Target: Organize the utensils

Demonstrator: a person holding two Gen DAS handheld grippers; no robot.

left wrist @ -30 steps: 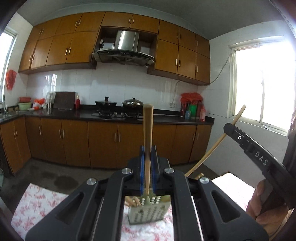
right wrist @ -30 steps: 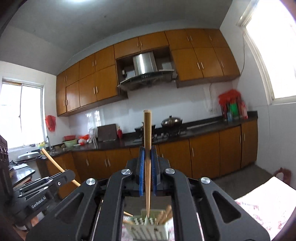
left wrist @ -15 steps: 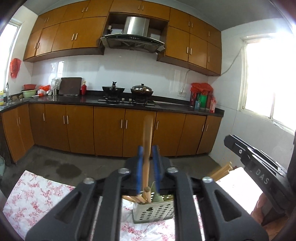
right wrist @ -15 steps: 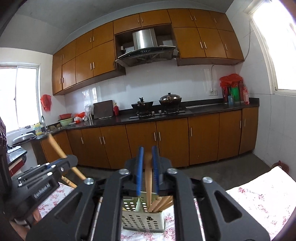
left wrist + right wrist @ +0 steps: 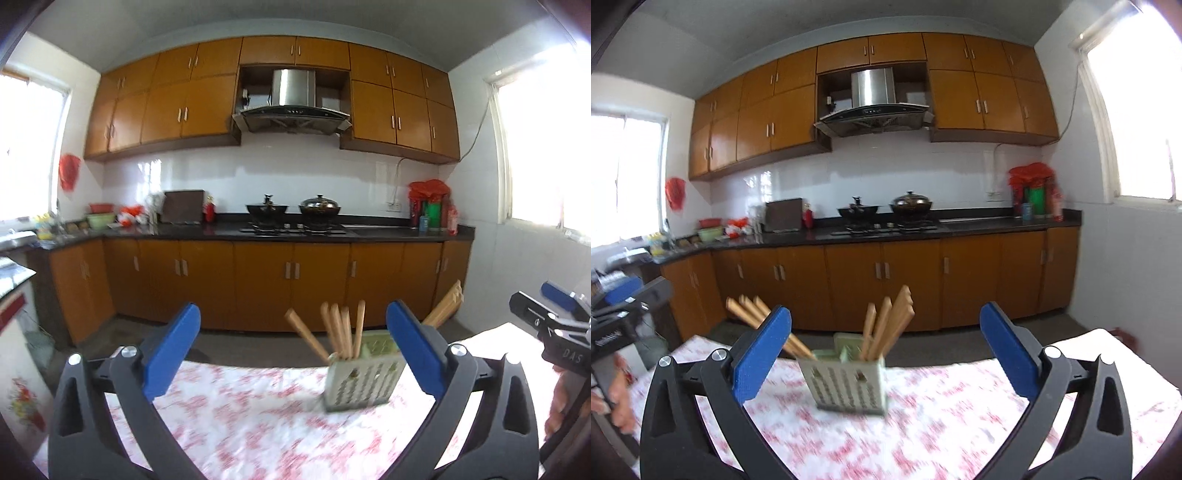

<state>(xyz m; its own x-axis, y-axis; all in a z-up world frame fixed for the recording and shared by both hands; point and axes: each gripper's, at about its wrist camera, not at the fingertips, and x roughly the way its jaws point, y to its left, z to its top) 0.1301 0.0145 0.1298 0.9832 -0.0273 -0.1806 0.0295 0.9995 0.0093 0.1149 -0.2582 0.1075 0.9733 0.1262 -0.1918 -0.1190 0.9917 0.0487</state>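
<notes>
Both sets of fingers are opening wide, nothing between them: the left gripper [image 5: 293, 347] and the right gripper [image 5: 885, 349] each face the utensil holder [image 5: 849, 380]. That holder stands on the floral-clothed desk [image 5: 942, 424], with wooden chopsticks [image 5: 886, 325] leaning out of it at loose angles. My worry is that a gripper swung close to the holder could catch a slanting stick and tip the light basket over or flick sticks onto the cloth. Beside the holder, the right gripper's housing [image 5: 569, 354] reads "DAS"; lettering on the other gripper is too blurred to read.
</notes>
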